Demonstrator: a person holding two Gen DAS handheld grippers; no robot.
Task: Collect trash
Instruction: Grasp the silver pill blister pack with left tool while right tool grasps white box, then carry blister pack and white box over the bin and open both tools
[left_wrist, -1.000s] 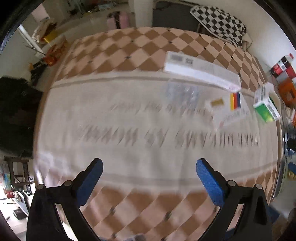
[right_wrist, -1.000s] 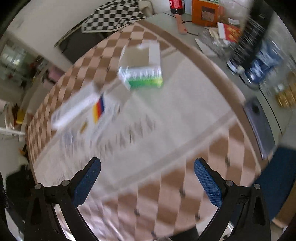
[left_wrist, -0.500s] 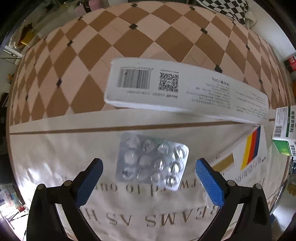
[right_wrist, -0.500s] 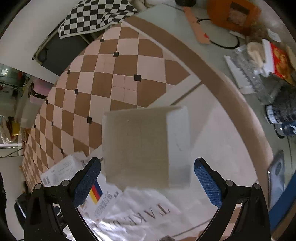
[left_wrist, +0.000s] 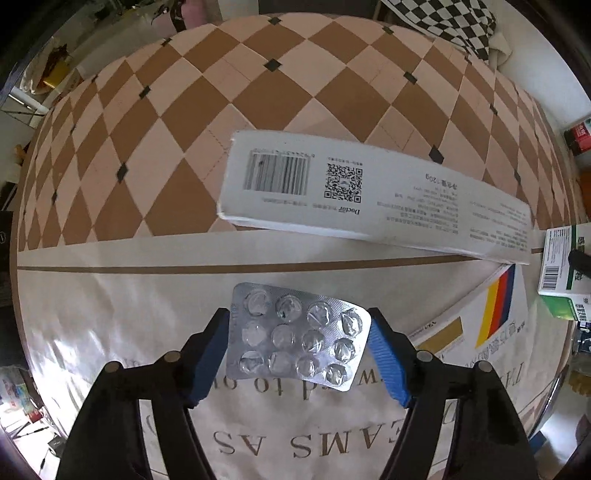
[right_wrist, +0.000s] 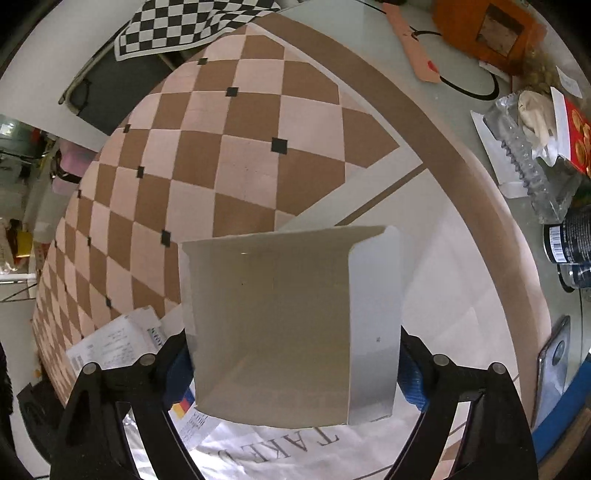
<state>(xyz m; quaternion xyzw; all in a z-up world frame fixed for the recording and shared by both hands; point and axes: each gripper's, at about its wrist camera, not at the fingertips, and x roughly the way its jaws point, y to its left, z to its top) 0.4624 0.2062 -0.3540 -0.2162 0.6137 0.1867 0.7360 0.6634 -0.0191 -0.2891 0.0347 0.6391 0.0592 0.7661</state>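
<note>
In the left wrist view my left gripper (left_wrist: 299, 354) is shut on a silver empty blister pack (left_wrist: 297, 338), its blue pads against both side edges. A long white carton (left_wrist: 373, 206) with barcode and QR code lies just beyond it. A green and white box (left_wrist: 561, 273) is at the right edge. In the right wrist view my right gripper (right_wrist: 291, 373) is shut on a grey-white open cardboard box (right_wrist: 291, 328), which fills the space between the fingers and hides the pads. Both rest over a cream cloth with lettering (left_wrist: 110, 332).
A flat white leaflet with coloured stripes (left_wrist: 491, 317) lies right of the blister pack. The brown checked tablecloth (right_wrist: 207, 155) spreads behind. At the right in the right wrist view stand an orange box (right_wrist: 487, 33), a clear plastic pack (right_wrist: 528, 155), dark cans (right_wrist: 572, 243) and a phone (right_wrist: 554, 373).
Both grippers have closed from wide open: the left on the blister pack, the right on the cardboard box. Both views moved a little closer to their objects.
</note>
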